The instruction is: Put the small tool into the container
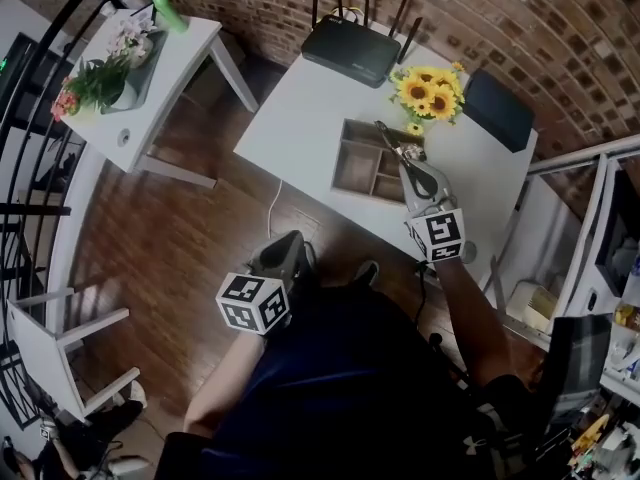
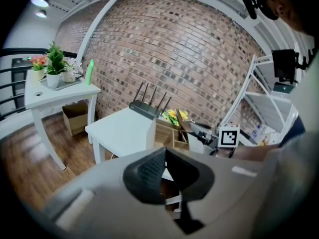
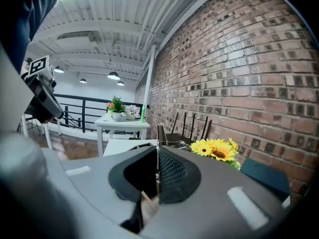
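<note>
A wooden container (image 1: pixel 362 168) with several compartments stands on the white table (image 1: pixel 300 118). My right gripper (image 1: pixel 405 153) hovers over the container's right side, shut on a thin dark tool (image 1: pixel 388 136) that sticks out past the jaws and over the compartments. In the right gripper view the tool (image 3: pixel 158 133) shows as a narrow blade pinched between the pads. My left gripper (image 1: pixel 290 243) hangs low beside the person's body, off the table, with its jaws closed and nothing in them. From the left gripper view the container (image 2: pixel 167 133) lies ahead on the table.
A black router (image 1: pixel 350 48) with antennas stands at the table's far edge. Beside it are sunflowers (image 1: pixel 430 90) and a dark flat pad (image 1: pixel 497 108). A white side table (image 1: pixel 150 58) with potted plants stands at the left, and a white chair (image 1: pixel 60 338) below it. Metal shelving (image 1: pixel 590 238) is at the right.
</note>
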Motion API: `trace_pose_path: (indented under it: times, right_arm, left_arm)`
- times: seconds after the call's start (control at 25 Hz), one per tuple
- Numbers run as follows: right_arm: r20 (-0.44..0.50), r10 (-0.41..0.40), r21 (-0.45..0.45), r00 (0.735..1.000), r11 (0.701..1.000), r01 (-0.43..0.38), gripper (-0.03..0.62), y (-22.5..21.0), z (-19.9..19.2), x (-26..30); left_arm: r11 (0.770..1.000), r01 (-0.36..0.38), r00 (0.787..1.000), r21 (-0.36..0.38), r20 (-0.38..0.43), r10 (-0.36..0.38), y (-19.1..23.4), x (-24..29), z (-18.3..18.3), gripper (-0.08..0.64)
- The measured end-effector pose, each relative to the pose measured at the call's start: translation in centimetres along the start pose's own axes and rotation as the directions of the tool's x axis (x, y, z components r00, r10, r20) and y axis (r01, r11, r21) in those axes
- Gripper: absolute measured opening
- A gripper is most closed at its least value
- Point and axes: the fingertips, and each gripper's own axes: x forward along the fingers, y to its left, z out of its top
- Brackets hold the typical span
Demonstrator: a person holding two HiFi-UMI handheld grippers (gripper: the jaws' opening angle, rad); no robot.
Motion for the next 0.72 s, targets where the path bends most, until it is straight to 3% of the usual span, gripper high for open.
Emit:
trace_pose_path:
  times: [0.16, 0.56, 0.72]
  right_arm:
    - [-0.032, 0.007, -0.063, 0.999, 0.998, -0.009, 0.012, 0.8, -0.6, 0.3]
    - [-0.118, -0.009, -0.124, 0.993, 0.992, -0.005, 0.012, 1.9, -1.8, 0.6]
    - [-0.194, -0.049, -0.081, 0.98, 0.996, 0.034, 0.014, 1.7, -3.1, 1.0]
  left_arm:
    - [1.0, -0.003, 1.0, -0.001, 0.0, 0.003, 0.1, 0.0, -0.1, 0.003]
    - [1.0, 0.015, 1.0, 0.007, -0.004, -0.015, -0.2, 0.5, -0.1, 0.003]
    - [1.0, 0.027, 1.0, -0.013, 0.002, -0.027, -0.2, 0.7, 0.3, 0.003]
